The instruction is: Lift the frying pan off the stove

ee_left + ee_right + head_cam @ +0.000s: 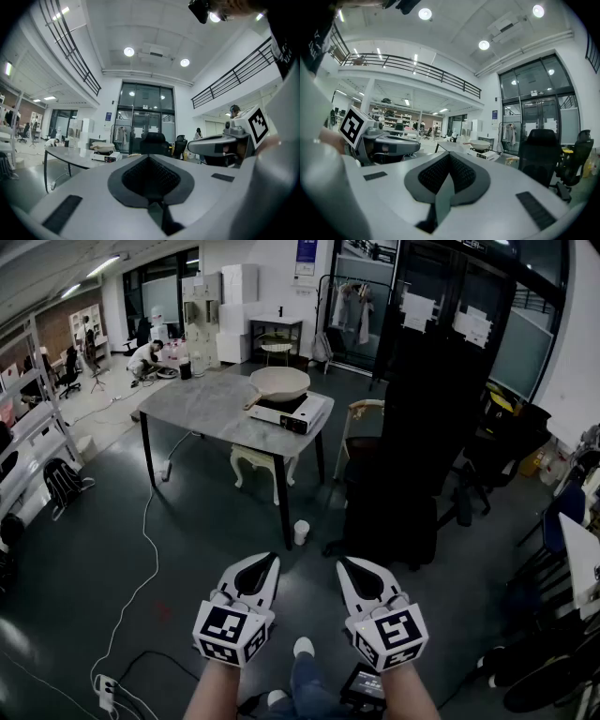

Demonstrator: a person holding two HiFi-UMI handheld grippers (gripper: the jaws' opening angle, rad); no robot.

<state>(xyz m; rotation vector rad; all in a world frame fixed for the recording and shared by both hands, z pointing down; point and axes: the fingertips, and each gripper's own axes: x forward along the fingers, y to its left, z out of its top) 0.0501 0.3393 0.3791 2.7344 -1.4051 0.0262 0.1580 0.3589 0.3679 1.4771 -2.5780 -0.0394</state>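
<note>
A cream frying pan (278, 382) sits on a white portable stove (292, 412) at the right end of a grey table (202, 409), far ahead of me. Its handle points toward the near left. My left gripper (266, 565) and right gripper (349, 569) are held side by side low in the head view, well short of the table, both shut with nothing between the jaws. The pan (480, 144) shows small and distant in the right gripper view, and the stove (104, 156) in the left gripper view.
A tall black office chair (412, 437) stands right of the table. A white stool (258, 465) sits under the table and a white cup (301, 532) stands on the floor by its leg. A white cable (141, 559) runs across the floor on the left.
</note>
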